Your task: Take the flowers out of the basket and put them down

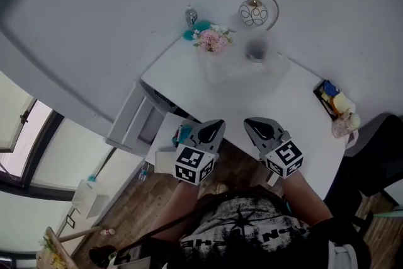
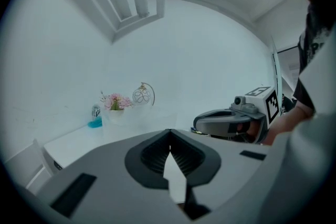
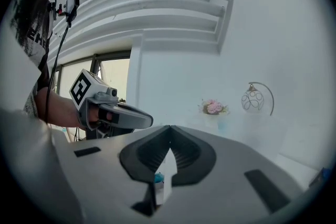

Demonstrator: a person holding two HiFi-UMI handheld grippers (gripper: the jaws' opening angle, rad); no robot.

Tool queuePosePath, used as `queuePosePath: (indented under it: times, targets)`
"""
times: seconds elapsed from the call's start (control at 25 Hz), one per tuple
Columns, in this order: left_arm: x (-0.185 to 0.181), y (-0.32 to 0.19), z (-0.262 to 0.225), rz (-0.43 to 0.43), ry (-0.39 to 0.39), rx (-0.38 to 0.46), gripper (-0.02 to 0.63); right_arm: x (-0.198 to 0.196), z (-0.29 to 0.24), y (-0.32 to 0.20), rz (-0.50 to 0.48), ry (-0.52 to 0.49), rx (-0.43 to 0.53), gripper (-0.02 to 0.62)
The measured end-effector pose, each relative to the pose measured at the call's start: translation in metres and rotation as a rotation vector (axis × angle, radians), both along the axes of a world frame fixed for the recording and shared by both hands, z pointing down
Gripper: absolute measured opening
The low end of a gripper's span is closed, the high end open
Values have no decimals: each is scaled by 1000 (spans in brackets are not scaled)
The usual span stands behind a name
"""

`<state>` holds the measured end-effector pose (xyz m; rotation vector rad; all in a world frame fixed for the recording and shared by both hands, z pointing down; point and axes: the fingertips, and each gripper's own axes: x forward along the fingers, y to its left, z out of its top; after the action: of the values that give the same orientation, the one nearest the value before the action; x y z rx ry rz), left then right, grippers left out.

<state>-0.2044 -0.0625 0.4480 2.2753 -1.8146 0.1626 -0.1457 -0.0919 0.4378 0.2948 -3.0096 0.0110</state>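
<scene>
Holds left claw (image 1: 211,130) and right claw (image 1: 263,130) shut, empty, at lower centre by the table (image 1: 280,94) edge; leaves flowers (image 1: 213,41) upper centre in their pale basket (image 1: 217,67), well apart, probably since only approaching.

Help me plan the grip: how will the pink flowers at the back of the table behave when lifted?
The flowers look like a small, loose bunch, so probably light and a bit floppy. They sit upright in a pale container, which might tip or drag along if the stems catch. Real or artificial: too small to tell.
</scene>
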Motion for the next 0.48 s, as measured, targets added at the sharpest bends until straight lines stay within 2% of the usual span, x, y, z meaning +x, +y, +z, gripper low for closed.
queuePosePath:
  times: [0.32,0.48]
  targets:
    - [-30,-19,8,58,-45,-6,14,-33,7,-21,51,24,20,15]
    - [-39,-31,6,70,-37,1,14,-43,4,-35,66,36,33,15]
